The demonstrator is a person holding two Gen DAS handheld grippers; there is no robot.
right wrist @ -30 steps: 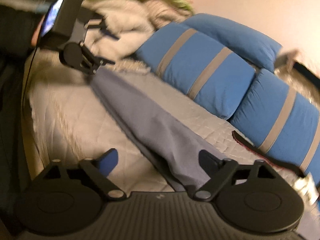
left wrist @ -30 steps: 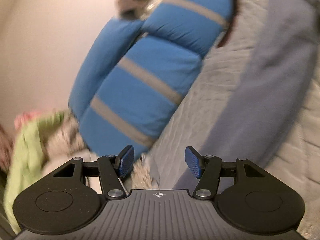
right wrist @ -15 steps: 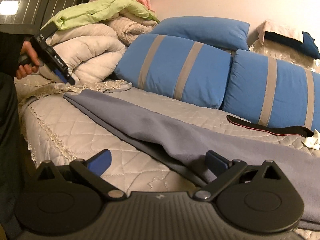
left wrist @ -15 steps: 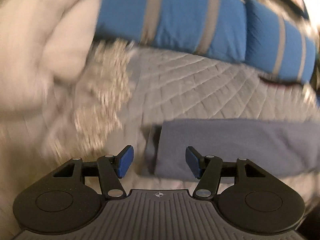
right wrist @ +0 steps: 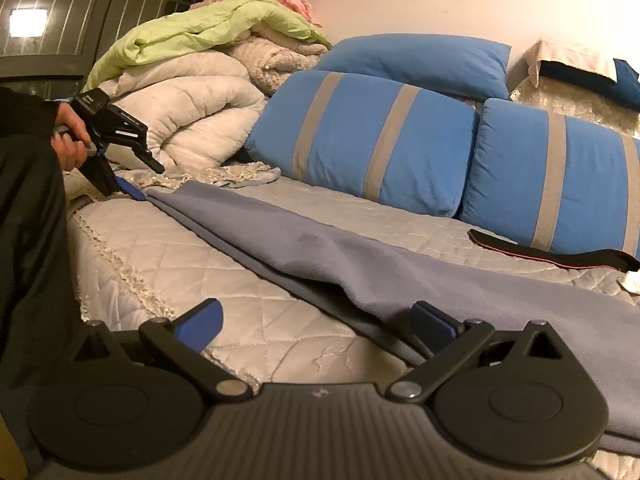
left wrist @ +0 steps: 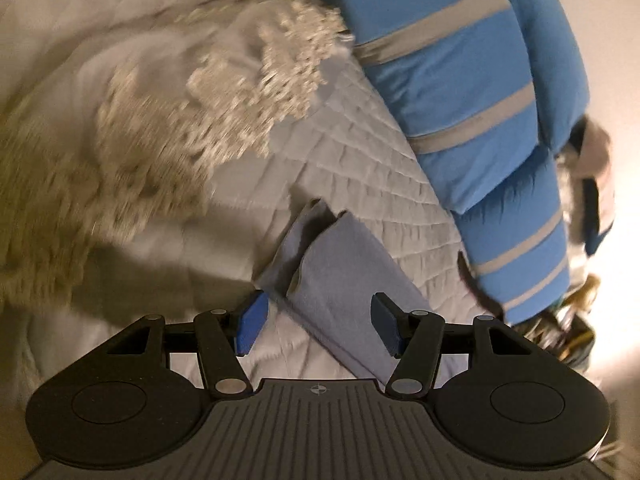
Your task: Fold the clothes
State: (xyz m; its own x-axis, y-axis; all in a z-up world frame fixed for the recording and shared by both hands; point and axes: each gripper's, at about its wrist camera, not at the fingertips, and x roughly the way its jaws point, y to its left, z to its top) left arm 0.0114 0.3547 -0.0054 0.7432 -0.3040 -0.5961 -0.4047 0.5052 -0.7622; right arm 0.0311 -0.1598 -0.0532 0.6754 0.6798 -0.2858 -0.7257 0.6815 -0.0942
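A long grey-blue garment [right wrist: 320, 248] lies folded in a narrow band across the quilted bed [right wrist: 168, 256]. Its near end [left wrist: 340, 272] shows stacked layers in the left wrist view. My left gripper [left wrist: 318, 328] hangs open just over that end, with the cloth's corner between the blue pads and neither pad pressing it. From the right wrist view, the left gripper [right wrist: 146, 181] sits at the band's far tip in a person's hand [right wrist: 70, 140]. My right gripper [right wrist: 318, 326] is open wide low over the band's front edge, its right pad over the cloth.
Blue pillows with grey stripes [right wrist: 380, 136] line the wall side of the bed. A heap of white duvets [right wrist: 192, 116] and a green blanket [right wrist: 208, 32] fills the far corner. A black strap [right wrist: 552, 252] lies by the pillows. Lace trim [left wrist: 224, 92] edges the cover.
My left gripper has rolled over and swung down from facing the pillows to the garment's end on the bed. The right gripper has barely shifted and stays open.
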